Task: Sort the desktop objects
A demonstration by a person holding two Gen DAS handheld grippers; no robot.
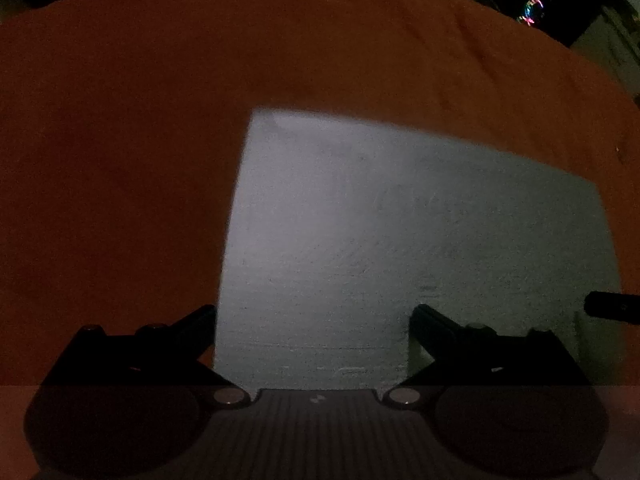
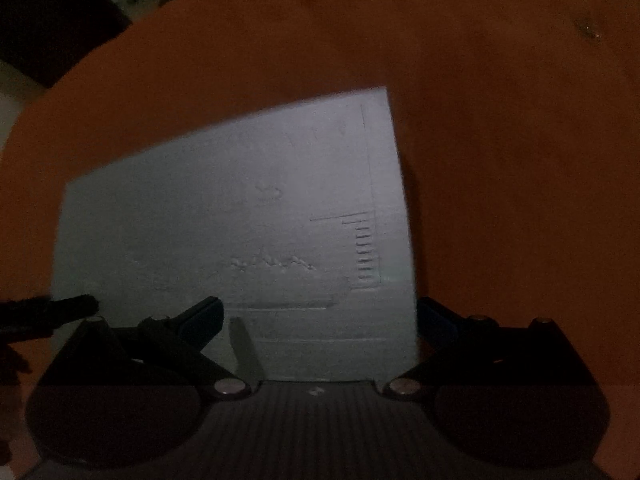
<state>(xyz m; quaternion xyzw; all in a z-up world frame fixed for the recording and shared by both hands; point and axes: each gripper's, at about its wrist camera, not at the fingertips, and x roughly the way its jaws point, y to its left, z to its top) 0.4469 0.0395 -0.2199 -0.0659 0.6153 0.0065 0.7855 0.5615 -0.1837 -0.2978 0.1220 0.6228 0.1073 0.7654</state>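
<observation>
The scene is very dark. A pale grey flat rectangular panel (image 1: 400, 232) lies on an orange cloth (image 1: 160, 100). My left gripper (image 1: 314, 320) hovers open over the panel's near left part, its left fingertip (image 1: 204, 316) at the panel's left edge. In the right wrist view the same panel (image 2: 224, 208) shows faint embossed lines and marks near its right edge. My right gripper (image 2: 320, 312) is open over the near right part, with nothing between its fingers. No other desktop objects can be made out.
The orange cloth (image 2: 500, 120) covers the surface all around the panel. A dark finger of the other gripper pokes in at the right edge (image 1: 612, 308) and at the left edge (image 2: 48, 312). Dim floor and a small coloured light (image 1: 532, 10) lie beyond the cloth.
</observation>
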